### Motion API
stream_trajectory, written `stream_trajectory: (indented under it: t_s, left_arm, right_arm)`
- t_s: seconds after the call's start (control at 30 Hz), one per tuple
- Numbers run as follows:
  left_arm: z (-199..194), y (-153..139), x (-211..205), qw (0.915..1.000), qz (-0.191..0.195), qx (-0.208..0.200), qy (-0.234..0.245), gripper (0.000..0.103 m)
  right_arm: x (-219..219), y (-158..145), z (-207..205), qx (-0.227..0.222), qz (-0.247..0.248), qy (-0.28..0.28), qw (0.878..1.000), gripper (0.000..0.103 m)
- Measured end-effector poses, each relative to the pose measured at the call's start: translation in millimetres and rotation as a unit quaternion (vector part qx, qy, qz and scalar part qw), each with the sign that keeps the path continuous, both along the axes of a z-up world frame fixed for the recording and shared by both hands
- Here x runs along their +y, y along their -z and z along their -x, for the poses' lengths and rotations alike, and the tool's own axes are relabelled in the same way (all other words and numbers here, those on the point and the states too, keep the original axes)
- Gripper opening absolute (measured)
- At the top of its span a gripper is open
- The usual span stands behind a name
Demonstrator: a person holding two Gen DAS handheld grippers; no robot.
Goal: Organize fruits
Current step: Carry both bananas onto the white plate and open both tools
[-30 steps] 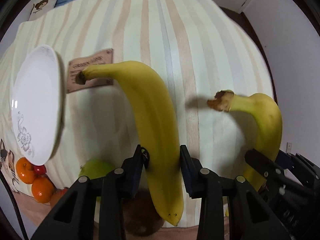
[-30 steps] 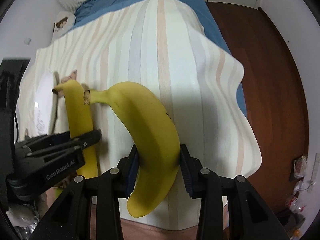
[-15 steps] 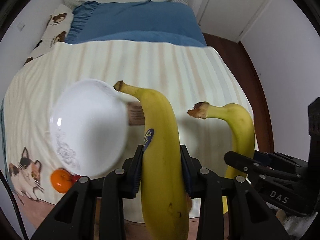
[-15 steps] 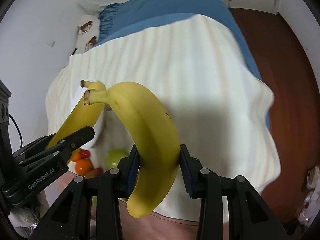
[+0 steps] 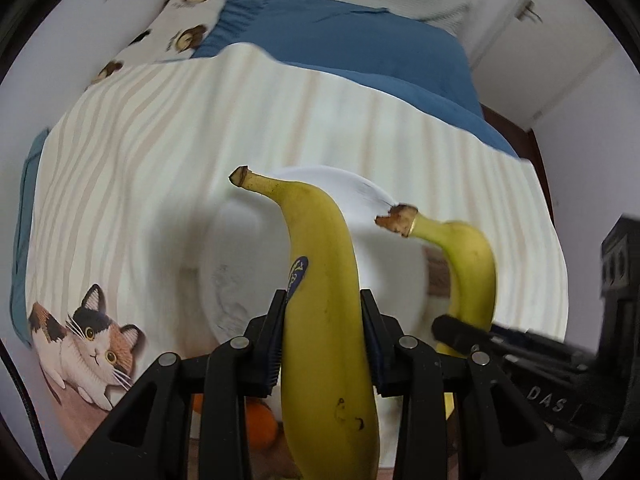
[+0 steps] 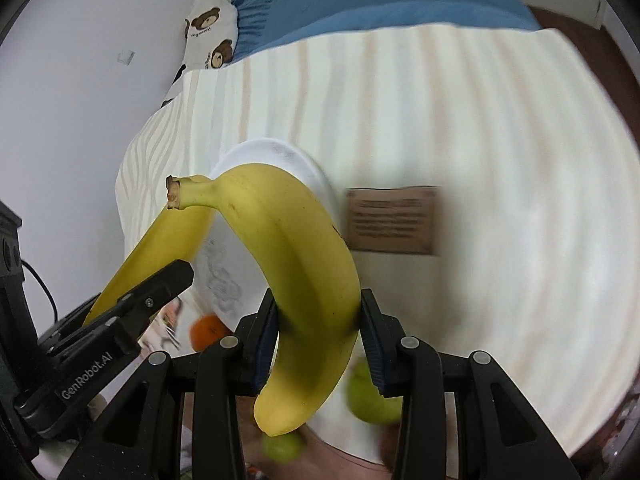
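Observation:
My left gripper (image 5: 323, 334) is shut on a yellow banana with a blue sticker (image 5: 320, 280), stem up, held above the white plate (image 5: 236, 264). My right gripper (image 6: 318, 334) is shut on a second yellow banana (image 6: 288, 240), stem to the upper left. Each view shows the other banana: the right one in the left wrist view (image 5: 468, 268), the left one in the right wrist view (image 6: 160, 248). The plate (image 6: 280, 156) lies on the striped cloth behind both bananas.
An orange (image 5: 260, 426) lies below the plate; it also shows in the right wrist view (image 6: 206, 330). Green fruits (image 6: 372, 400) lie near the cloth's front edge. A brown label (image 6: 390, 220) sits right of the plate. A cat picture (image 5: 86, 342) and pillows (image 6: 208, 34) are around.
Both grippers have moved left and tilted, so the plate now sits directly behind the bananas. Both bananas stay gripped.

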State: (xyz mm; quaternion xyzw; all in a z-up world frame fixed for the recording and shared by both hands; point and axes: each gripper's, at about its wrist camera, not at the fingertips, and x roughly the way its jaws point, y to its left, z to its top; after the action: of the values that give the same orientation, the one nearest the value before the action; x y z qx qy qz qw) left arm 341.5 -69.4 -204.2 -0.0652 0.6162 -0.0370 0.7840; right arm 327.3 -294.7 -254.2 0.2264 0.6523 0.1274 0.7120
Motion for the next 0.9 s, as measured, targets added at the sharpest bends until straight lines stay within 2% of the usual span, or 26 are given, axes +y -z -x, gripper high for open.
stream_trajectory:
  t_s: [0.13,0.33,0.5,0.67,0.9]
  left_arm:
    - [-21.5,14.1,28.9,0.9993,0.017,0.016,-0.029,0.031]
    - [-32.4,41.1,48.0,0.9978,0.026,0.044,-0.042,0.031]
    - [-23.4,59.1,35.7,0.9987,-0.004,0.049,-0.013,0.031]
    - [-17.5,75.8,34.2,0.998,-0.017,0.061,-0.003,0.031]
    - [-6.9,92.8,34.7,0.9969,-0.028,0.073,-0.006,0.032]
  right_arm:
    - [17.1,20.5,-19.9,0.022,0.002,0.008,1.0,0.041]
    - [42.0,38.6,-46.4,0.033,0.053,0.011,0.998,0.041]
    - [54.0,41.8,-60.1,0.021,0.095,0.006,0.995,0.041]
    - [70.3,31.0,-63.2,-0.01,0.131,0.006,0.991,0.041]
    - [79.0,44.1,-69.1,0.006,0.13,0.025,0.991,0.041]
